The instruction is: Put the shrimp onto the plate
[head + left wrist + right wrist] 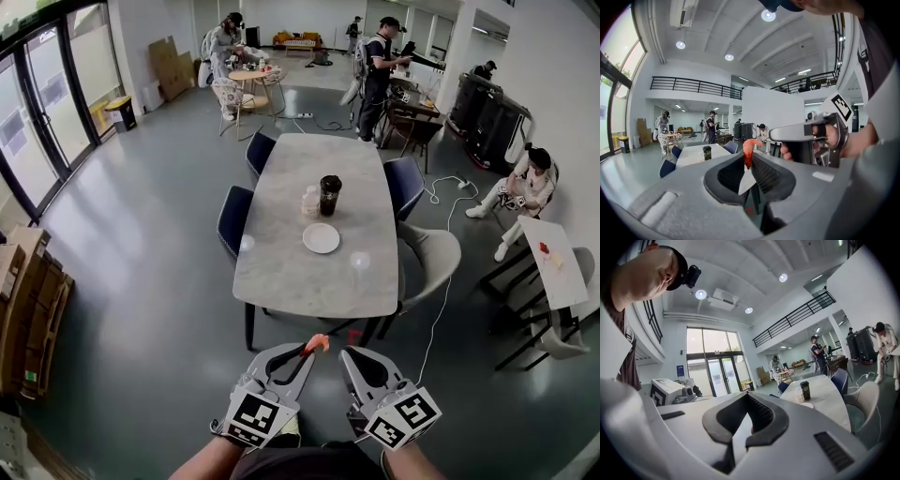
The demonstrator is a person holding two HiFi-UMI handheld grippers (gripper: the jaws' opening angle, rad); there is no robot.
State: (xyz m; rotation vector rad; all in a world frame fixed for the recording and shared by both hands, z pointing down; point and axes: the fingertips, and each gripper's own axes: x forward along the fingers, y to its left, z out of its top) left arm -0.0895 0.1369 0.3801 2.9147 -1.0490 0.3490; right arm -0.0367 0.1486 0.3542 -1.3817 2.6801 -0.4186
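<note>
Pinching an orange shrimp between its tips, the left gripper hangs over the grey floor, short of the near end of the long pale table. In the left gripper view, the shrimp stands up from the jaws pressed on it. The right gripper is just beside the left one, its jaws together with nothing between them. The white plate lies well ahead on the table, near a dark cup.
</note>
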